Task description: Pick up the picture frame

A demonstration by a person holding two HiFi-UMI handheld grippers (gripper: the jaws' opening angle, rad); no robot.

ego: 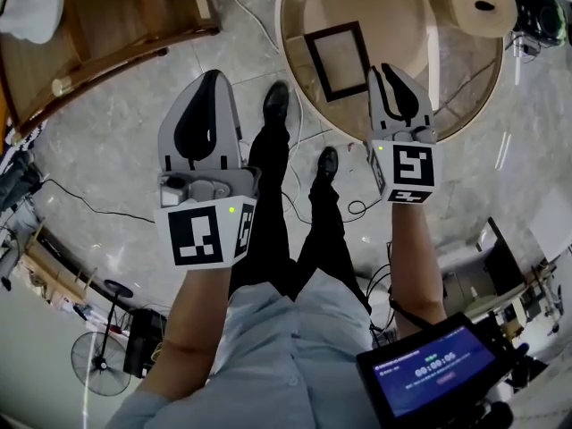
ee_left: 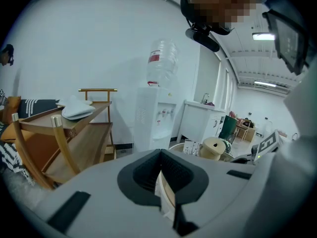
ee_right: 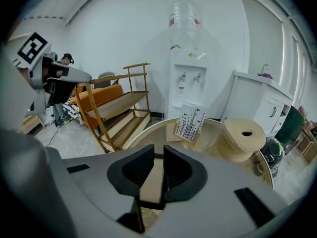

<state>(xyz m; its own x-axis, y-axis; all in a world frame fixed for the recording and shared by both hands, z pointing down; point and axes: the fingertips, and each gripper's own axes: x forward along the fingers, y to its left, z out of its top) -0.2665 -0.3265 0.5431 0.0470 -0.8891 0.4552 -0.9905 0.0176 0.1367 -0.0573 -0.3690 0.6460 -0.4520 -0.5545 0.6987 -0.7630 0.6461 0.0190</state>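
Observation:
The picture frame [ego: 335, 59], dark-edged with a pale middle, lies flat on the round glass-topped table [ego: 465, 105]. My right gripper [ego: 386, 70] hangs over the table's near side, just right of the frame and apart from it. In the right gripper view its pads [ee_right: 143, 165] stand partly apart; my right gripper [ee_right: 158, 151] is open with only the tabletop showing in the gap. My left gripper [ego: 212, 79] is off to the left over the bare floor, away from the table. In the left gripper view my left gripper [ee_left: 160, 155] has its tips together and holds nothing.
A tan roll [ego: 483, 3] and a small printed card [ee_right: 189, 124] stand on the table's far side. A wooden shelf rack [ego: 107, 25] is at the left, and a water dispenser [ee_right: 185, 83] stands behind the table. Cables [ego: 89, 206] cross the floor around the person's shoes [ego: 275, 103].

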